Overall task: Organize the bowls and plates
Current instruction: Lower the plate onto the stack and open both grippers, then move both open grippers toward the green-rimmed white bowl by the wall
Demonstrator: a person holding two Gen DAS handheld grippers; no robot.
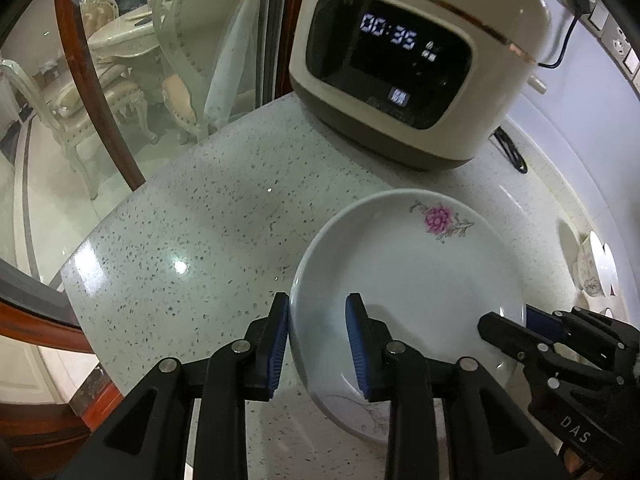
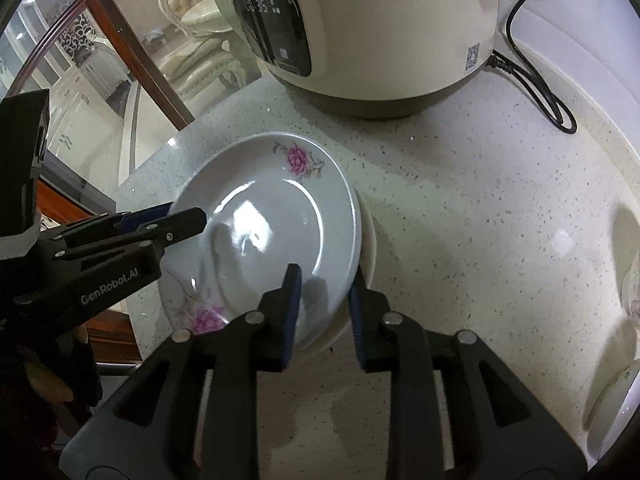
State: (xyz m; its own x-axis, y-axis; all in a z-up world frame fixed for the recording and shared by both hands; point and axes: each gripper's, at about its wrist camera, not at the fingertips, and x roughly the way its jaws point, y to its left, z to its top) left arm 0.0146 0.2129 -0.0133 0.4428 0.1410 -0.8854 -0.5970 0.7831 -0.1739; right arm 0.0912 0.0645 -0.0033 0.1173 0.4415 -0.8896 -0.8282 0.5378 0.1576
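Note:
A white plate with pink flowers [image 1: 412, 272] [image 2: 272, 216] lies on the speckled counter [image 1: 200, 220], resting a little off-centre on a second white plate [image 2: 370, 248] whose rim shows at the right. My left gripper [image 1: 318, 300] [image 2: 184, 212] straddles the top plate's left rim, one blue pad outside and one over the plate's inside, with gaps showing. My right gripper [image 2: 324, 276] [image 1: 508, 318] straddles the opposite rim the same way. Neither pair of pads presses on the plate.
A cream rice cooker [image 1: 400, 60] [image 2: 380, 40] with a lit display stands just behind the plates, its black cord [image 2: 540, 92] looping at the back right. More white dishes [image 1: 596, 268] [image 2: 624, 392] sit at the far right. The counter ends at the left by a glass partition.

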